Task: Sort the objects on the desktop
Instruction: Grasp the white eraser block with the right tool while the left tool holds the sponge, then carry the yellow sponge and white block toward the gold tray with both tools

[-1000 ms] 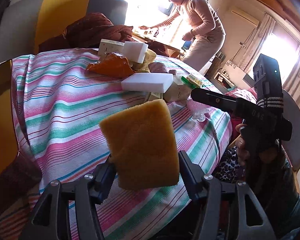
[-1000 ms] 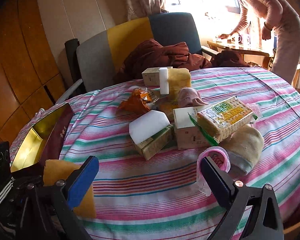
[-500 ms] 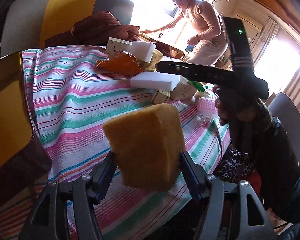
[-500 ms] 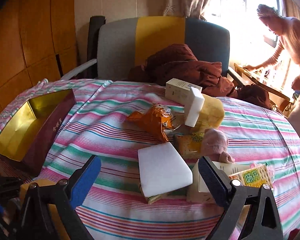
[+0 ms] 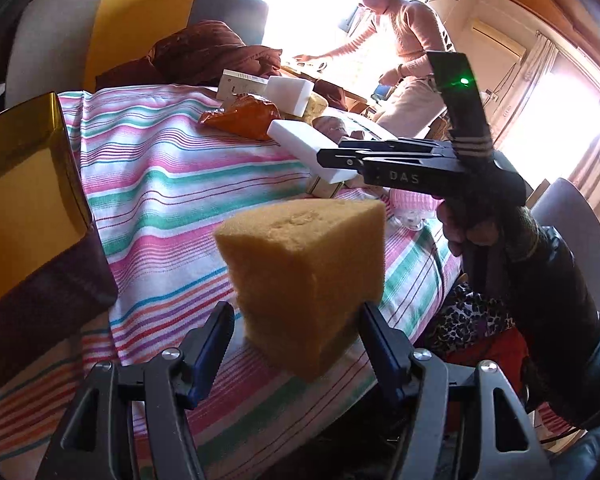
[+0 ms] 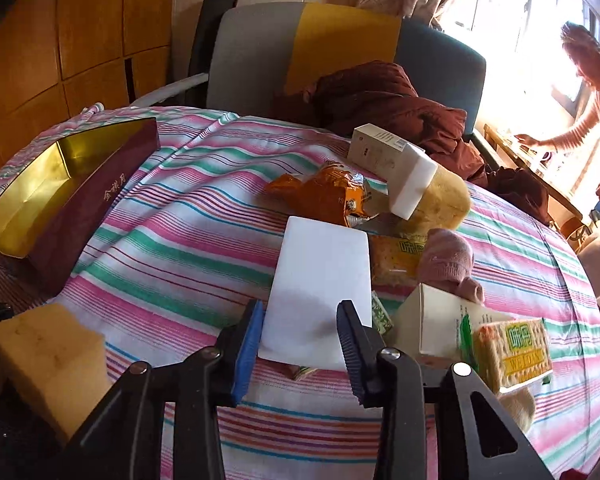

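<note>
My left gripper (image 5: 296, 338) is clamped on a yellow sponge (image 5: 304, 276), held off the near edge of the striped tablecloth (image 5: 172, 184). My right gripper (image 6: 300, 328) closes its fingers on the near end of a white foam block (image 6: 322, 276) atop the pile. The gold-lined box (image 6: 32, 200) sits left with bare cloth between. I read "DAS" on the right handle (image 5: 440, 176) and "WEIDAN" on a cracker pack (image 6: 514, 350).

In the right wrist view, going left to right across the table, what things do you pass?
Yellow sponge → gold-lined maroon box → flat white block between the right hand-held gripper fingers → pink knitted piece → green-and-yellow cracker pack.
</note>
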